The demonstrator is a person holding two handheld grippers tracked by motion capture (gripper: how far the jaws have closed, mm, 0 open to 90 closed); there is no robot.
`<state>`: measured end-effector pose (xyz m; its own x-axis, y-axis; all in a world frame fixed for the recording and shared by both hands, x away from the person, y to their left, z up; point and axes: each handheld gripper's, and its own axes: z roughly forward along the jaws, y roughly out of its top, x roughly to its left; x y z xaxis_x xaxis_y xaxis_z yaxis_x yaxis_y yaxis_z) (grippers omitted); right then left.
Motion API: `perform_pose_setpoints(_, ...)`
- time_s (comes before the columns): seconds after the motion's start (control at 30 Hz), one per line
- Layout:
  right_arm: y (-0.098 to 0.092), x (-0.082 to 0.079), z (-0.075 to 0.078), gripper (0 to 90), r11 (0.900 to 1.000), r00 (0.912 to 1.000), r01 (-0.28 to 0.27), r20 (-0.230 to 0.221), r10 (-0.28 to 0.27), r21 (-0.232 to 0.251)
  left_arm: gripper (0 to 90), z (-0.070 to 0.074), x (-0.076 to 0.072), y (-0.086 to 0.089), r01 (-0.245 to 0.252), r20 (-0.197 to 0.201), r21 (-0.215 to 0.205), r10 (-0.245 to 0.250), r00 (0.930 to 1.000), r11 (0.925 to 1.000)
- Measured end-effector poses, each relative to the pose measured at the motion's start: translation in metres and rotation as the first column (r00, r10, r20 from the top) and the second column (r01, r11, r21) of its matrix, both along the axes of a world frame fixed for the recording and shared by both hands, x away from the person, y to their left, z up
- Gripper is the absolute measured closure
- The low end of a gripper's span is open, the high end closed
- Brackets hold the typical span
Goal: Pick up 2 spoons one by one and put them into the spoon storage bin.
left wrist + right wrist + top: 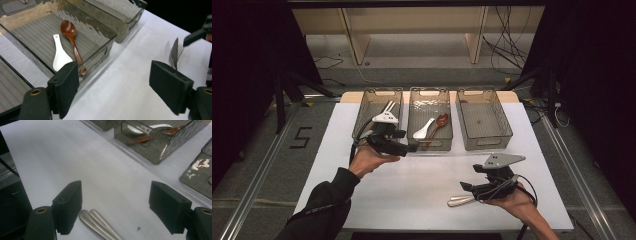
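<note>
Inside the middle bin (429, 141) lie two spoons (432, 126); both claws gape wide, empty.

- A brown wooden spoon (70, 37) lies flat in the middle bin (447, 134), bowl towards the far end, handle end up against the near wall.
- A white ceramic spoon (60, 55) lies just beside it, on its left in the high view.
- Two metal pieces of cutlery (460, 200), a fork and a knife, lie side by side on the white surface (412, 185), handles together, near the front right.
</note>
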<state>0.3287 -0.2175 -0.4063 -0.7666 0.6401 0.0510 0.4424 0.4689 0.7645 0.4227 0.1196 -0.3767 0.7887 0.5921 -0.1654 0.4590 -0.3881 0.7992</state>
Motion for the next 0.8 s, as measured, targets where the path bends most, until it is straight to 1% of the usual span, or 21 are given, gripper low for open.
perform_pose_setpoints(0.1, -0.001, 0.0, 0.0, 27.7, 1.0, 1.0, 0.002, -0.002, -0.002, -0.002, 21.3, -0.001, -0.006, 0.005, -0.001, 0.007, 0.003, 0.001, 1.0, 1.0)
perform_pose_setpoints(0.17, -0.001, 0.0, -0.001, 27.7, 1.0, 1.0, 0.001, -0.002, -0.001, -0.005, 21.2, -0.001, -0.011, 0.011, -0.018, 0.014, -0.017, 0.018, 0.9997, 0.9997)
perform_pose_setpoints(0.23, -0.001, 0.001, -0.001, 27.7, 1.0, 1.0, 0.002, -0.004, -0.002, -0.008, 21.1, -0.002, -0.016, 0.016, -0.029, 0.001, -0.058, 0.029, 0.9996, 0.9979)
perform_pose_setpoints(0.27, -0.001, 0.001, -0.001, 27.7, 1.0, 1.0, 0.001, -0.006, -0.001, -0.012, 20.2, -0.002, -0.019, 0.018, -0.026, -0.005, -0.068, 0.025, 0.9997, 0.9973)
perform_pose_setpoints(0.3, -0.001, 0.002, -0.002, 27.7, 1.0, 1.0, -0.002, -0.007, 0.002, -0.016, 20.1, -0.003, -0.023, 0.019, -0.026, 0.001, -0.061, 0.026, 0.9997, 0.9978)
perform_pose_setpoints(0.33, 0.0, 0.002, -0.002, 27.6, 1.0, 1.0, -0.005, -0.009, 0.005, -0.02, 20.1, -0.004, -0.026, 0.02, -0.025, 0.017, -0.044, 0.025, 0.9995, 0.9987)
perform_pose_setpoints(0.37, 0.0, 0.002, -0.003, 27.6, 1.0, 0.9999, -0.009, -0.008, 0.008, -0.024, 20.1, -0.004, -0.029, 0.022, -0.028, 0.019, -0.045, 0.028, 0.9994, 0.9986)
perform_pose_setpoints(0.5, 0.001, 0.001, -0.004, 27.6, 0.999, 0.9998, -0.012, -0.014, 0.012, -0.032, 19.4, -0.006, -0.034, 0.029, -0.031, 0.006, -0.058, 0.032, 0.9995, 0.9978)
perform_pose_setpoints(0.6, 0.001, 0.002, -0.005, 27.6, 0.999, 0.9998, -0.016, -0.015, 0.015, -0.041, 18.6, -0.008, -0.037, 0.033, -0.031, 0.003, -0.048, 0.031, 0.9995, 0.9984)
perform_pose_setpoints(0.7, 0.001, 0.003, -0.007, 27.5, 0.998, 0.9998, -0.014, -0.017, 0.013, -0.062, 18.1, -0.011, -0.042, 0.037, -0.03, 0.011, -0.041, 0.03, 0.9995, 0.9987)
perform_pose_setpoints(0.73, 0.0, 0.004, -0.008, 27.5, 0.998, 0.9997, -0.015, -0.02, 0.014, -0.062, 18.0, -0.012, -0.043, 0.037, -0.033, 0.016, -0.044, 0.034, 0.9993, 0.9985)
perform_pose_setpoints(0.77, 0.0, 0.004, -0.008, 27.5, 0.998, 0.9997, -0.014, -0.021, 0.013, -0.065, 18.0, -0.012, -0.043, 0.039, -0.029, 0.018, -0.036, 0.03, 0.9994, 0.9989)
perform_pose_setpoints(0.8, -0.001, 0.004, -0.009, 27.5, 0.997, 0.9998, -0.012, -0.018, 0.011, -0.075, 18.0, -0.014, -0.043, 0.04, -0.034, 0.014, -0.035, 0.034, 0.9993, 0.9988)
